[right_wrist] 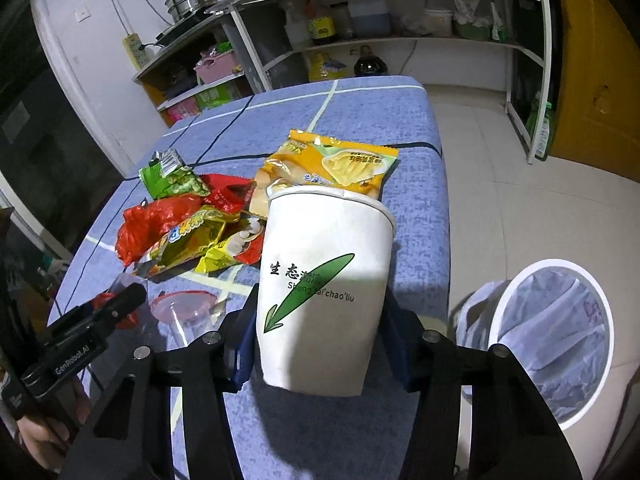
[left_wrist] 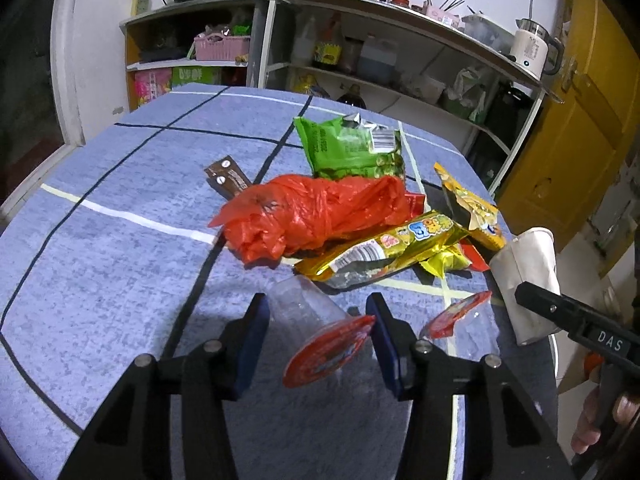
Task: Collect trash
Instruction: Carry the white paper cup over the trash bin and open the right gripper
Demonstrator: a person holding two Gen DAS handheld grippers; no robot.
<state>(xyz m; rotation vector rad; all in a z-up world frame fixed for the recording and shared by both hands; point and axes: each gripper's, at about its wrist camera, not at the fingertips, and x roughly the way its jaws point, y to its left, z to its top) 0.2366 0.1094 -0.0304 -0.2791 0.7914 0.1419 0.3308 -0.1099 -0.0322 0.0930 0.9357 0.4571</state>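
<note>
A: Which step is this?

B: The pick-up, I'd say. On the blue checked tabletop (left_wrist: 120, 184) the right gripper (right_wrist: 320, 344) has its fingers on either side of the white paper cup (right_wrist: 324, 280), apparently pressing its walls. The left gripper (left_wrist: 318, 344) has its fingers around the clear plastic cup (left_wrist: 308, 316) lying on its side with a red lid; whether the pads press it yet, I cannot tell.

A: And next?

B: Lift both and carry them to the lined white bin (right_wrist: 556, 344) on the floor beside the tabletop's edge. The paper cup is thin, so a gentle squeeze. The rest of the trash waits in a heap mid-tabletop: a red plastic bag (left_wrist: 308, 212), a green snack packet (left_wrist: 352, 148), a gold wrapper (left_wrist: 384, 248), a yellow pouch (right_wrist: 336, 164) and a second clear cup (right_wrist: 184, 308).

A: Any writing?

B: The paper cup reads "生态潮流" above "Sheng tai chao liu", with a green leaf arrow. One gripper is marked "DAS", the other "GenRoboT.AI", roughly. The wrappers' print is too small to read.
</note>
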